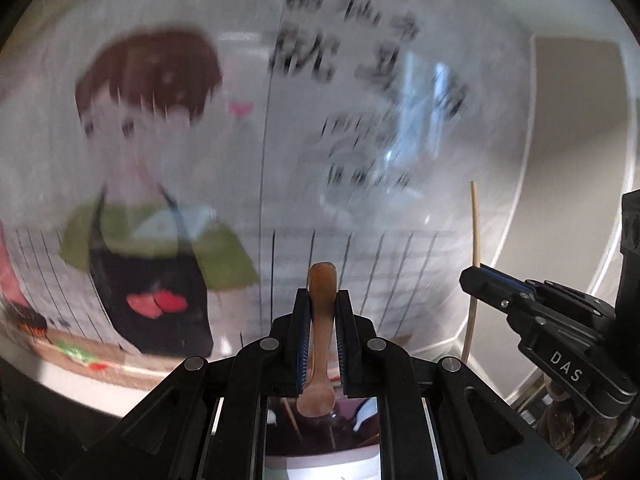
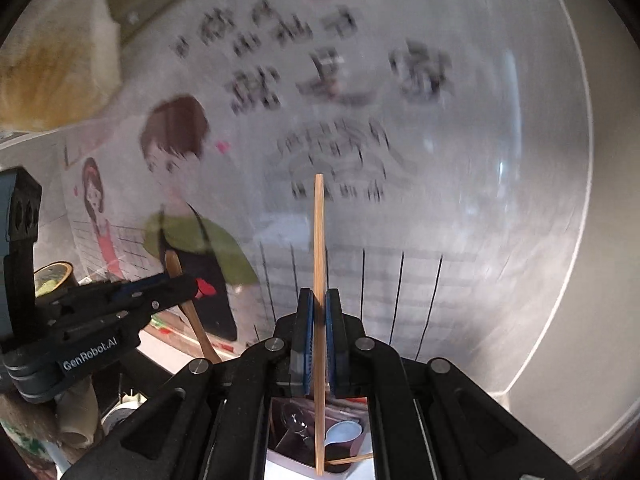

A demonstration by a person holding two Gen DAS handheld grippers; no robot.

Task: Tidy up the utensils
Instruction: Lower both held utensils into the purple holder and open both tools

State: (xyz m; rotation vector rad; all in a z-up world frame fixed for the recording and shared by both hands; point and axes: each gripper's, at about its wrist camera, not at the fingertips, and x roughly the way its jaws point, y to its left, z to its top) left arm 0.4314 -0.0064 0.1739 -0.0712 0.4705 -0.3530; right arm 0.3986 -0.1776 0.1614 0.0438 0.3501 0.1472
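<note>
A: Why are both utensils held upright like that?

B: My guess is they were lifted out of the container below and are being carried to wherever each kind belongs. The left tongs (image 1: pixel 323 320) are pinching a brown wooden spoon (image 1: pixel 320 336) by its handle, bowl end down toward the camera. The right tongs (image 2: pixel 319 332) are pressed on a single bamboo chopstick (image 2: pixel 319 280), gripped low on its length so most of it stands above the pads.

A: Does either view tell you more than the other?

B: The right wrist view looks down past the chopstick into a dark container (image 2: pixel 340 466) that holds a white ceramic spoon (image 2: pixel 343 432), a clear plastic spoon (image 2: pixel 294 420) and another stick lying across. The left view shows only a sliver of that. The right view also catches a folded cloth (image 2: pixel 60 76) at upper left and a tape roll (image 2: pixel 52 278) beside the other tool.

A: And behind everything?

B: A blurred cartoon wall sticker (image 1: pixel 152 184), a boy in an apron, close in front of both cameras. No table is visible.
</note>
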